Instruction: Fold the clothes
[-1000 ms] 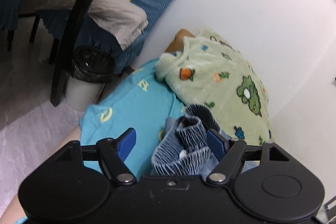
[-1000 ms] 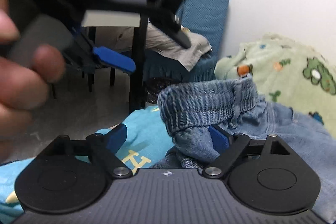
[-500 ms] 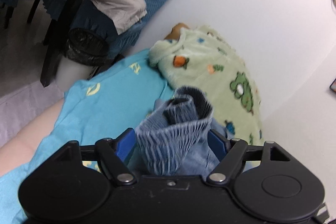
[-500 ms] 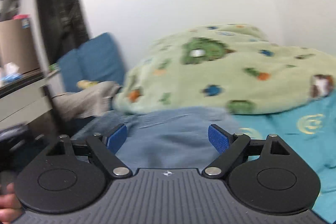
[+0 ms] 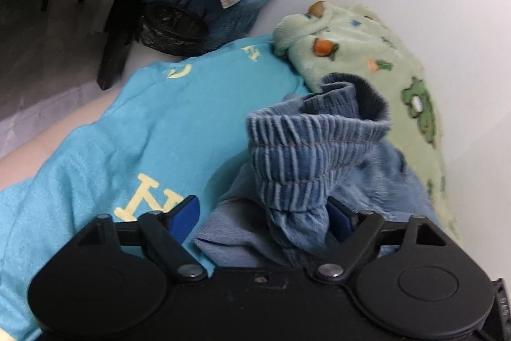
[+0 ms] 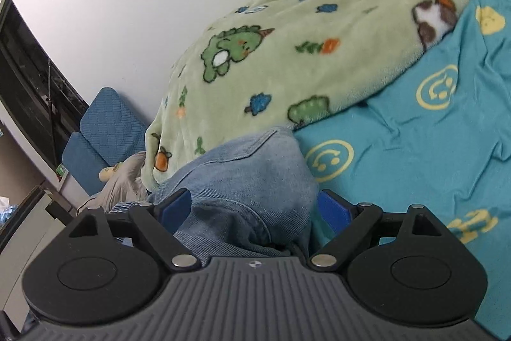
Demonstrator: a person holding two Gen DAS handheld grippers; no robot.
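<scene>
Jeans (image 5: 313, 155) are bunched up on the bed sheet (image 5: 153, 123), right beside the green blanket (image 5: 377, 59), and you've got a gripper at each end.

L gripper (image 5: 265, 213): fingers spread wide, w/ the elastic waistband (image 5: 306, 149) standing up between them. Denim bulges against the right pad, but the left pad sits clear of it over the sheet, so you're not pinching anything here. It looks like you're lining up on the waistband, since that thick gathered edge is the easiest part to grab.

R gripper (image 6: 255, 206): also spread, w/ a hump of denim (image 6: 255, 168) filling the gap. Cloth reaches about to both pads, but the fingers are far apart, so this reads as straddling, not clamping. Whether there's light pressure, can't tell.

My read: you're at the pick-up stage, nothing folded yet. One gripper at the waist and one further along the fabric makes sense for lifting and stretching the jeans flat. Watch the blanket edge, it's close enough to snag.
</scene>
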